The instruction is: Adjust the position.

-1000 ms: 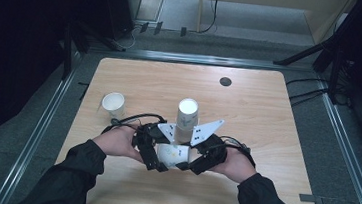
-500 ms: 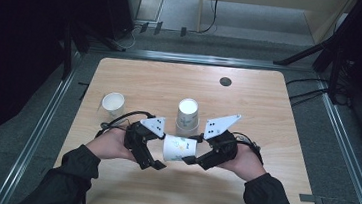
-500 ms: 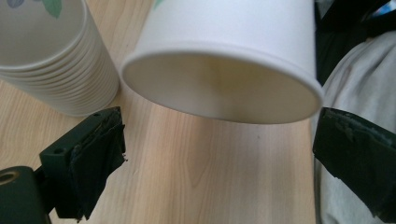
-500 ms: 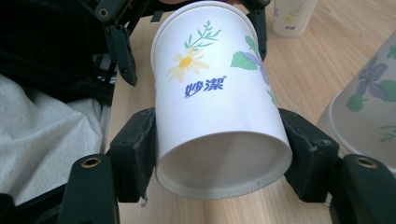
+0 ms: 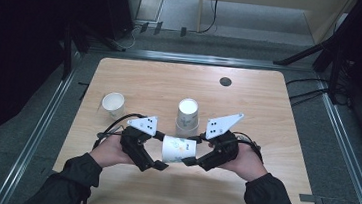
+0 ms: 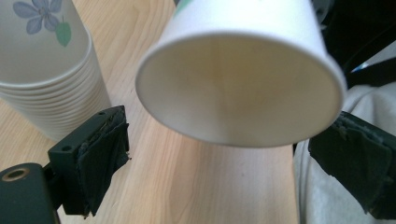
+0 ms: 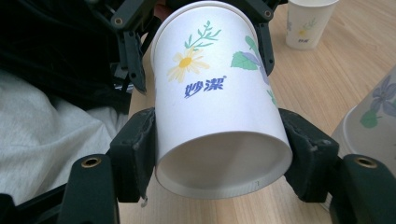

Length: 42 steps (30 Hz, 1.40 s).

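Cup (image 7: 217, 102) clamped at base by right tool (image 7: 219, 158), left tool (image 6: 233, 154) open round rim (light, crushable; grip base gently)

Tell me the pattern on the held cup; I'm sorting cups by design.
White cup with a yellow daisy, green leaves and blue lettering, clearest in the right gripper view.

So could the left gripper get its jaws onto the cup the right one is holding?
Probably yes: the left gripper is open, its jaws flank the rim of the cup, and nothing sits between. The right gripper holds the base end only.
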Available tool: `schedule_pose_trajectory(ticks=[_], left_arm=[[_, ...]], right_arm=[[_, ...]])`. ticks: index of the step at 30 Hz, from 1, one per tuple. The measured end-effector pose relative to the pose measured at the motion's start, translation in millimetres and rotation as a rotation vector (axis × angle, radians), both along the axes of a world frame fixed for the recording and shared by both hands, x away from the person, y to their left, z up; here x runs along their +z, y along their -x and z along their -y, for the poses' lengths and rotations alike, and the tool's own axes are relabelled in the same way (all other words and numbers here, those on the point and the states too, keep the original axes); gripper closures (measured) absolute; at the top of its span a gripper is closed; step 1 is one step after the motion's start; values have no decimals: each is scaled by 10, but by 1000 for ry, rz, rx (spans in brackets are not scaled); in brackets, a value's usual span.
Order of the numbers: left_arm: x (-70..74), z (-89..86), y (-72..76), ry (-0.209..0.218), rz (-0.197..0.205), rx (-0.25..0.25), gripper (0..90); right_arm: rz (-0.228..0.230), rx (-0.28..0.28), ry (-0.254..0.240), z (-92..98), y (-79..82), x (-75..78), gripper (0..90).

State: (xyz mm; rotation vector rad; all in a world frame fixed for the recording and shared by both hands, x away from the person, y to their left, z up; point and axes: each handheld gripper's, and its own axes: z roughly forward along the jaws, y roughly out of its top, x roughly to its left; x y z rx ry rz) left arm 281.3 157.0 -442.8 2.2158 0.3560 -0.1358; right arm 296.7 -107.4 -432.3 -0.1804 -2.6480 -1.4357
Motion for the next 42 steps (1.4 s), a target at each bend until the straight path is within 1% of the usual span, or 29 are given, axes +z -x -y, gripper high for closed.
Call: schedule_pose_trajectory(ticks=[2, 3, 6, 7, 8, 9, 10, 12, 13, 17, 18, 22, 23, 25, 26, 33, 38, 42], left_arm=[[-10, -1, 7, 22, -2, 3, 56], [-13, 2, 12, 33, 1, 4, 57], [-9, 0, 18, 80, 7, 8, 60], [-8, -7, 18, 95, 5, 8, 74], [-10, -13, 15, 108, -1, 3, 111], [-9, -18, 16, 118, 3, 8, 135], [-10, -23, 9, 126, -1, 2, 135], [-14, -27, 10, 133, -1, 7, 142], [-16, -28, 6, 135, -5, 0, 149], [-19, -26, 9, 133, 7, -4, 171], [-17, -29, 11, 136, 12, -4, 207], [-13, -38, 9, 140, 16, -6, 221], [-14, -39, 7, 138, 18, -4, 224], [-21, -36, 1, 134, 6, -2, 230], [-21, -34, 4, 128, 13, 2, 236], [-13, -43, 1, 120, 13, -3, 254], [3, -63, -5, 112, 16, -1, 260], [28, -102, -29, 98, -6, -2, 260]], right_arm=[[-11, 5, 0, -7, 6, -5, 343], [-7, 6, -2, -12, 2, -7, 343], [-19, 13, -2, -30, 4, -17, 343], [-20, 16, -3, -34, 3, -21, 343], [-20, 17, -2, -36, 1, -23, 343], [-23, 21, -4, -38, -1, -25, 343], [-27, 22, -8, -41, -2, -27, 343], [-32, 22, -12, -46, -2, -30, 343], [-33, 21, -12, -47, -3, -31, 343], [-42, 22, -16, -53, -5, -32, 343], [-44, 20, -14, -56, -2, -33, 344], [-45, 21, -17, -53, -6, -34, 347], [-42, 22, -18, -53, -7, -34, 348], [-44, 19, -15, -54, -8, -35, 347], [-45, 16, -14, -55, -9, -37, 348], [-48, 11, -3, -67, -10, -38, 342], [-40, -3, 8, -70, -11, -46, 281], [-35, -22, 26, -46, -12, -55, 263]])
